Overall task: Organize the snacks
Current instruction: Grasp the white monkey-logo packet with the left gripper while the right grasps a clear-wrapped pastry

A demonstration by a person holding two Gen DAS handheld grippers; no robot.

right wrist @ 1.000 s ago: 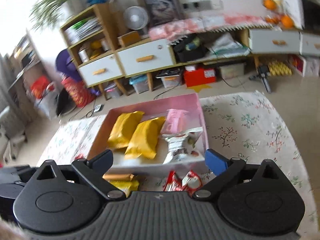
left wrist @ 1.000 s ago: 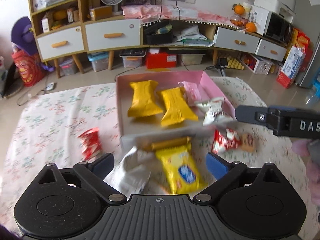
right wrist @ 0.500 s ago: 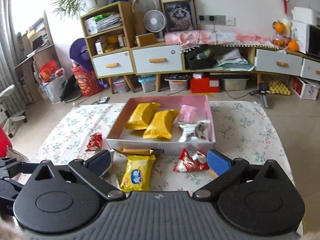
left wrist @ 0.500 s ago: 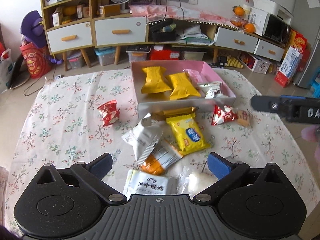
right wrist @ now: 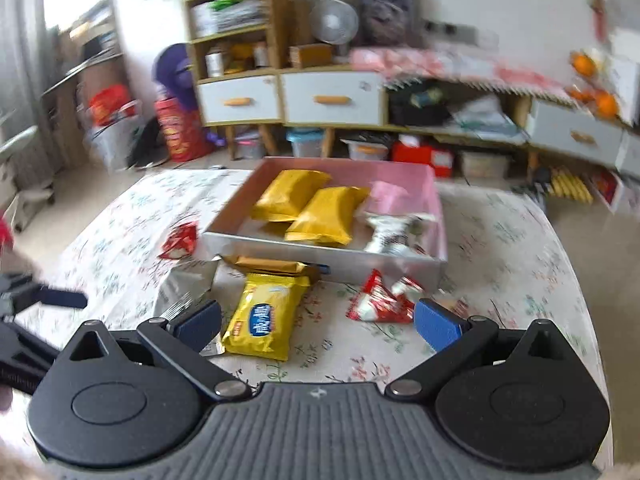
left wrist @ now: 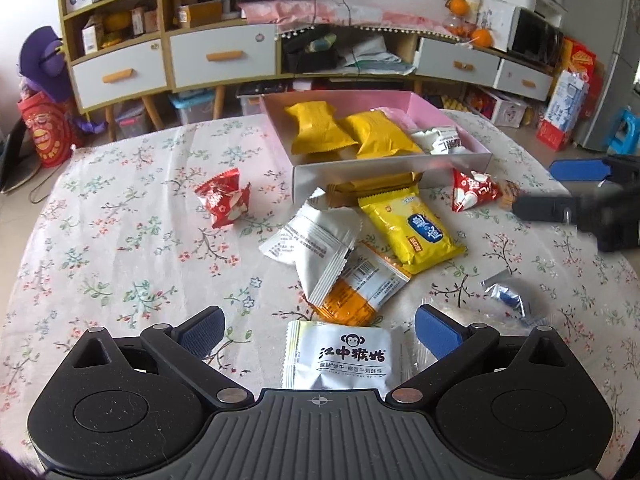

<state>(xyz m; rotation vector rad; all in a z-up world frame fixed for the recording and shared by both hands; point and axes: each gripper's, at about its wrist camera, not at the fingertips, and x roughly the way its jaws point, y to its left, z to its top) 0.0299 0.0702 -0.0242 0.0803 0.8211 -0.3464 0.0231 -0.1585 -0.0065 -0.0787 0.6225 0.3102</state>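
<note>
Closest to the left tongs, almost under their spread, empty tips, lies a white pillow pack with a monkey logo, its long axis crosswise between the pads. The right tongs, also wide open and holding nothing, hover over the yellow biscuit pack, which runs lengthwise away from them toward the pink box. My judgement is that the left tongs are nearer the white pack, the right nearer the yellow one and the red crinkled sachet beside it. Short of the box sit glossy, crimp-edged foil wrappers (soft and slippery, likely) on the floral-clothed surface; a gold bar wrapper touches the box's front wall. Inside the box lie two plump yellow bags and a white sachet. Well left of the box rests another red packet.
</note>
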